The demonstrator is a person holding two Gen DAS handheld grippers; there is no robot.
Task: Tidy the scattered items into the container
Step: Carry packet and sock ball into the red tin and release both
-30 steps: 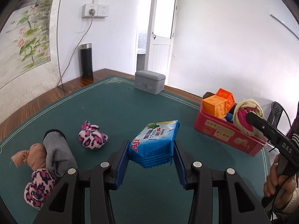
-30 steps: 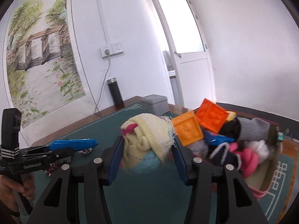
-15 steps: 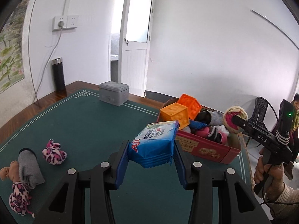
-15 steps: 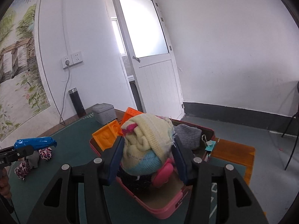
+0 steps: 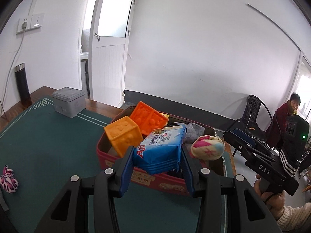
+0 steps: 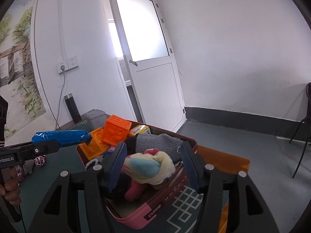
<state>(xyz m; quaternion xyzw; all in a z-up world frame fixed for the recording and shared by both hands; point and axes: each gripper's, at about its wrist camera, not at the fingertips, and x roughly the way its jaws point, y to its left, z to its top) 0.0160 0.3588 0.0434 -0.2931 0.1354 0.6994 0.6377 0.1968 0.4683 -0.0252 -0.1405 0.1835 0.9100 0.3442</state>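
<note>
Two loads now over red container, both off to its side a second ago. My left gripper fingers clamp blue wipes pack; right gripper fingers opening, sock ball loose between, above container. Leopard sock left behind on counter.

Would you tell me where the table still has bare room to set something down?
The green mat lies bare between the grey tin, the red box and the leopard sock ball. The box itself is crowded: orange cubes, grey sock, more clothing.
</note>
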